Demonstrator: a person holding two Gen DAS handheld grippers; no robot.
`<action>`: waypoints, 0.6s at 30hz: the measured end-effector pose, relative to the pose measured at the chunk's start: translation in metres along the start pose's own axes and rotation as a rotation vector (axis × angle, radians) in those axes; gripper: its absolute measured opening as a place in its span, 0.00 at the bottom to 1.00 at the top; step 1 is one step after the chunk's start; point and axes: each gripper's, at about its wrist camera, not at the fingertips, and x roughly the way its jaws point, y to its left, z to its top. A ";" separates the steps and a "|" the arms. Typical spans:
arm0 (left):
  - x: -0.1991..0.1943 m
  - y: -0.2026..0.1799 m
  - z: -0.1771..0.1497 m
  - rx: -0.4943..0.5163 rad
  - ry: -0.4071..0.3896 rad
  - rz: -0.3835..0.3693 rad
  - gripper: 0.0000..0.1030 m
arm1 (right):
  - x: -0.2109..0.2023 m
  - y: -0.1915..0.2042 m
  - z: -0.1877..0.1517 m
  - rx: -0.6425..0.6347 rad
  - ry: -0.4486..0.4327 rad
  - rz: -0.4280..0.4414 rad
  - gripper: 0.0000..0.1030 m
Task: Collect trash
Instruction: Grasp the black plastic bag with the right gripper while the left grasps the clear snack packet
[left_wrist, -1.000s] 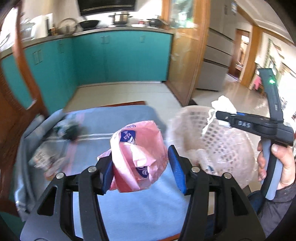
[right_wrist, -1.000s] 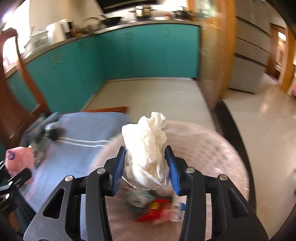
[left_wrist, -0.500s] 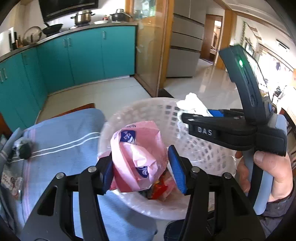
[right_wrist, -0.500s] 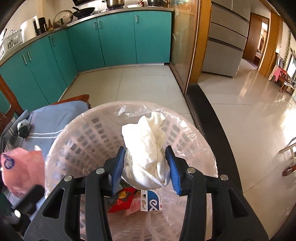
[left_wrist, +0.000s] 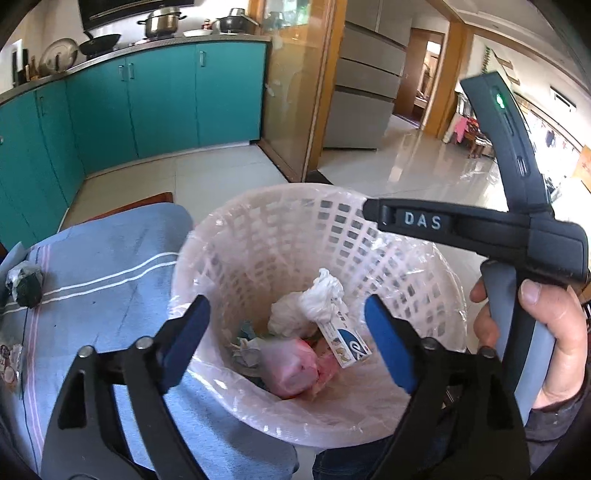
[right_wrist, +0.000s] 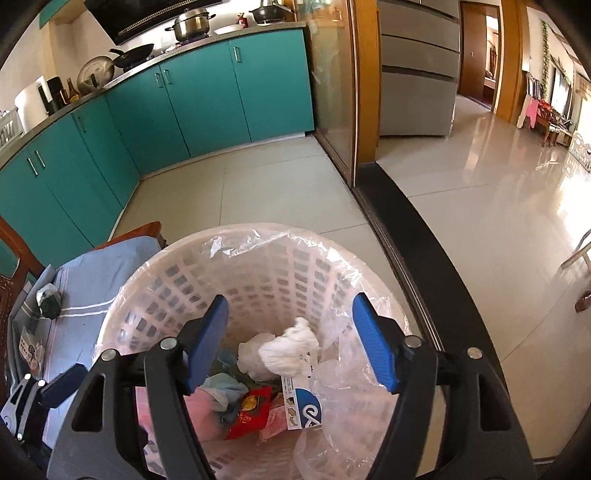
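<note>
Both tools hang over the pink trash basket (left_wrist: 221, 236): left tool (left_wrist: 286, 339) and right tool (right_wrist: 290, 341) are spreading apart, nothing between the pads. White tissue wad (right_wrist: 290, 349) and pink bag (left_wrist: 291, 363) lie inside. Let them open fully, then swing toward nine o'clock for the dark wrapper (left_wrist: 26, 282) on the blue-clothed worktop (left_wrist: 110, 258).

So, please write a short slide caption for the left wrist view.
Left gripper opening over the lined trash basket, the pink bag and white tissue lying inside.
</note>
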 end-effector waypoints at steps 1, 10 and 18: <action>-0.001 0.004 -0.001 -0.006 -0.004 0.016 0.86 | 0.001 0.001 0.000 -0.002 0.002 -0.002 0.67; -0.050 0.155 -0.028 -0.325 -0.048 0.546 0.89 | -0.004 0.027 0.000 -0.070 -0.032 0.074 0.71; -0.046 0.279 -0.065 -0.606 0.067 0.728 0.92 | -0.002 0.117 -0.008 -0.230 -0.021 0.301 0.79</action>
